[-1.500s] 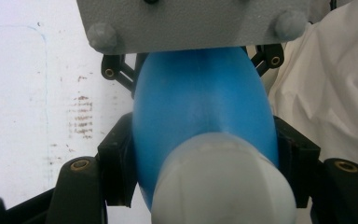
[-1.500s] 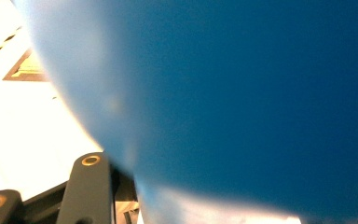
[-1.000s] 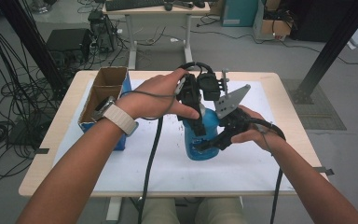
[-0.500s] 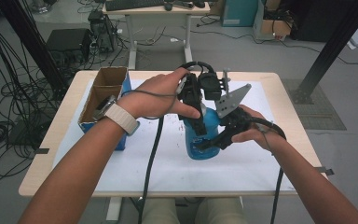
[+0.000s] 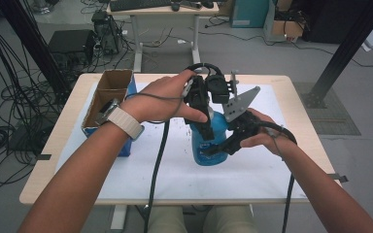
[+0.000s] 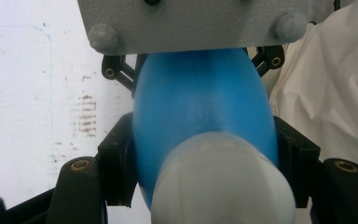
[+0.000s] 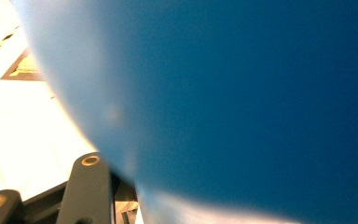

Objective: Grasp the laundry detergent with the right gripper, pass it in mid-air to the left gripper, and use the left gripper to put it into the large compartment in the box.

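I hold the blue bottle [image 5: 208, 145] with 2 grippers at once, and it stands upright on the white sheet [image 5: 126, 179], a little right of the middle of the table [image 5: 43, 160]. I take the bottle as my landmark for all places here.

The left gripper [image 5: 205, 127] comes down from above the bottle. In the left gripper view its 2 black jaws are closed on the upper part of the bottle [image 6: 200, 107], just under the pale cap [image 6: 219, 182], with the pads pressing on both sides. I judge this grip is made at the top so that the cap end can be turned or controlled.

The right gripper [image 5: 226, 145] comes from the right side of the bottle and is clamped on the lower body. In the right gripper view the blue wall [image 7: 242, 93] is very near the camera, and I see 1 jaw touching it at the bottom; the other jaw is hidden behind the bottle. I think this hand keeps the body steady, so the bottle does not spin or tip while the top is worked.

The cardboard box [image 5: 108, 97] stands well apart, to the left of the bottle, beyond my left wrist with the watch [image 5: 119, 119]. Brown specks [image 5: 177, 127] lie on the sheet just left of the bottle. What they are I cannot tell.
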`<state>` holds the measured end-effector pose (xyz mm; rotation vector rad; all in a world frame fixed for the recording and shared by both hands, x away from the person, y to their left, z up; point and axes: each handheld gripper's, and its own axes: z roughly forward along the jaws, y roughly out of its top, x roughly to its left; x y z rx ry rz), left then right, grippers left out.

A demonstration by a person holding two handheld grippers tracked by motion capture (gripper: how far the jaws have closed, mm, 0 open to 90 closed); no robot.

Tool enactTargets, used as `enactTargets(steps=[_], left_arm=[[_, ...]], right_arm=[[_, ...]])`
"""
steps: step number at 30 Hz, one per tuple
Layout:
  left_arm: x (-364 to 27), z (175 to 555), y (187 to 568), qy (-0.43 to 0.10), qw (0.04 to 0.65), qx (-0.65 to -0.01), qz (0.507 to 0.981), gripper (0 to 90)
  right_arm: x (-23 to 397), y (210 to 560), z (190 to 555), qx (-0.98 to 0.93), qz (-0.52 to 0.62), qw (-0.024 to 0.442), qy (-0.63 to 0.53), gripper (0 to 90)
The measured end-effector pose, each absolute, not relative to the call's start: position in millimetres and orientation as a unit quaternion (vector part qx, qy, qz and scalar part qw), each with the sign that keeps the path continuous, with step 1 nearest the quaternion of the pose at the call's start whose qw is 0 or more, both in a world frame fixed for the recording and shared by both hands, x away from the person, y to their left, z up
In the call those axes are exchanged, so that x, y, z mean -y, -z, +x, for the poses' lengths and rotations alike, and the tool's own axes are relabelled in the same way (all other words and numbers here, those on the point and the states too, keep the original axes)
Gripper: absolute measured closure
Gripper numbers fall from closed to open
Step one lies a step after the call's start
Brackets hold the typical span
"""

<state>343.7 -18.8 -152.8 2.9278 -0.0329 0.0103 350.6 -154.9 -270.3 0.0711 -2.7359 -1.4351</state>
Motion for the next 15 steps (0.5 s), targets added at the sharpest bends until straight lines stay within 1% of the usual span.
enactTargets(steps=[15], left_arm=[[19.3,344.9,152.4,-0.002,0.103,0.014,0.995,36.7]], right_arm=[[154.4,270.1,350.6,0.886,0.017,0.030,0.462,42.8]])
